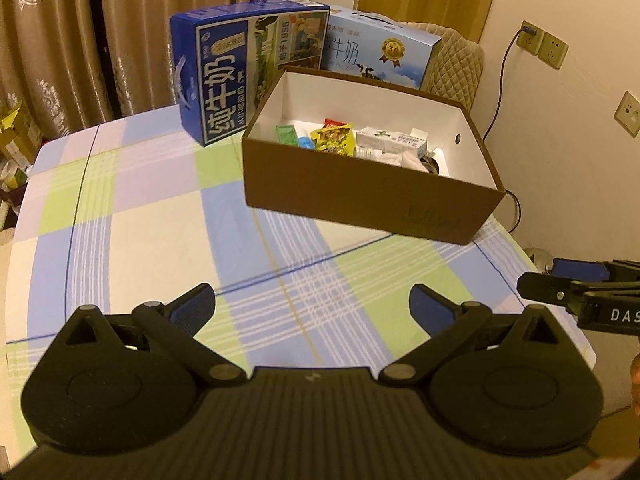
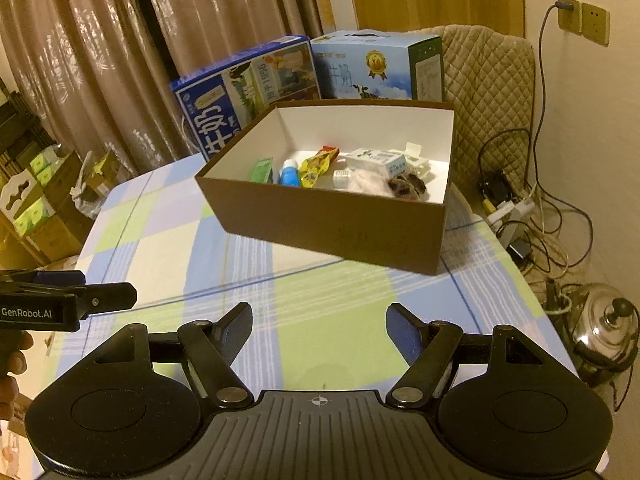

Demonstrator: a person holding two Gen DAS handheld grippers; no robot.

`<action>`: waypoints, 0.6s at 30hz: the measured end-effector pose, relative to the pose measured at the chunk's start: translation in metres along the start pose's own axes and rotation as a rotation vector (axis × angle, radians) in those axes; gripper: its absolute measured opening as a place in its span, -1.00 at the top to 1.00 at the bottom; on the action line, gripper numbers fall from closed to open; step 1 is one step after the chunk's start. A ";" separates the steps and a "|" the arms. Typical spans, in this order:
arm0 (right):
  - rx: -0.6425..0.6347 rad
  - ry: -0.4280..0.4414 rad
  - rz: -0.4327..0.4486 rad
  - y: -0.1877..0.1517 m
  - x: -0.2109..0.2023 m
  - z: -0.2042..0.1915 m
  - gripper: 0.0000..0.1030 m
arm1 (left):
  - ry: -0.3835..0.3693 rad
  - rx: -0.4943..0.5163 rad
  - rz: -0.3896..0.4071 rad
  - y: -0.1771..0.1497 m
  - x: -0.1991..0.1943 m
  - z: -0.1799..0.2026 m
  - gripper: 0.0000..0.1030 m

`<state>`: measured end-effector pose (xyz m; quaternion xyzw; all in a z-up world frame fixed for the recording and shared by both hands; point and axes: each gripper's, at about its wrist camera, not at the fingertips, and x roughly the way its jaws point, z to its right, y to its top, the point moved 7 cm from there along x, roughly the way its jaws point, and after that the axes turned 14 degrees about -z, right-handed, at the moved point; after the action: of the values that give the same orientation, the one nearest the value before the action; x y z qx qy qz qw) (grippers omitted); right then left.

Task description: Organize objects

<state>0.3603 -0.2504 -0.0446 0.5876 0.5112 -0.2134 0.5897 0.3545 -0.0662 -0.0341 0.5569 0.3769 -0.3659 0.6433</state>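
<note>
- Curtained room, checked surface (image 1: 132,208): bare cloth stretches ahead of both tools, with nothing loose left on it.
- Two milk cartons, dark blue (image 1: 240,76) and pale blue (image 1: 380,50), stand behind the box, beyond reach.
- Open brown box (image 2: 340,232), ahead of both tools, already holds the gathered items: judged nearly done.
- Left tool (image 1: 312,310) and right tool (image 2: 318,330) hover side by side, jaws spread, holding nothing.
- Inside the box: yellow snack packet (image 2: 316,166), blue-capped bottle (image 2: 290,172), green packet (image 2: 262,170).

left gripper (image 1: 312,304) – black, blue ribbed pads | right gripper (image 2: 318,322) – same, probably "GenRobot.AI" branding
</note>
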 end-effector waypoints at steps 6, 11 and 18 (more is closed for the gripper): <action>0.006 -0.011 -0.007 -0.017 -0.004 -0.011 -0.38 | 0.009 0.015 -0.006 -0.019 -0.009 -0.007 -0.97; 0.011 -0.010 -0.018 -0.033 -0.007 -0.019 -0.38 | -0.001 0.033 -0.019 -0.035 -0.013 -0.006 -0.97; 0.014 -0.008 -0.041 -0.052 -0.008 -0.025 -0.38 | -0.009 0.043 -0.041 -0.052 -0.013 -0.005 -0.97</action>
<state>0.3043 -0.2412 -0.0569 0.5805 0.5193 -0.2314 0.5830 0.3023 -0.0667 -0.0455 0.5609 0.3774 -0.3896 0.6254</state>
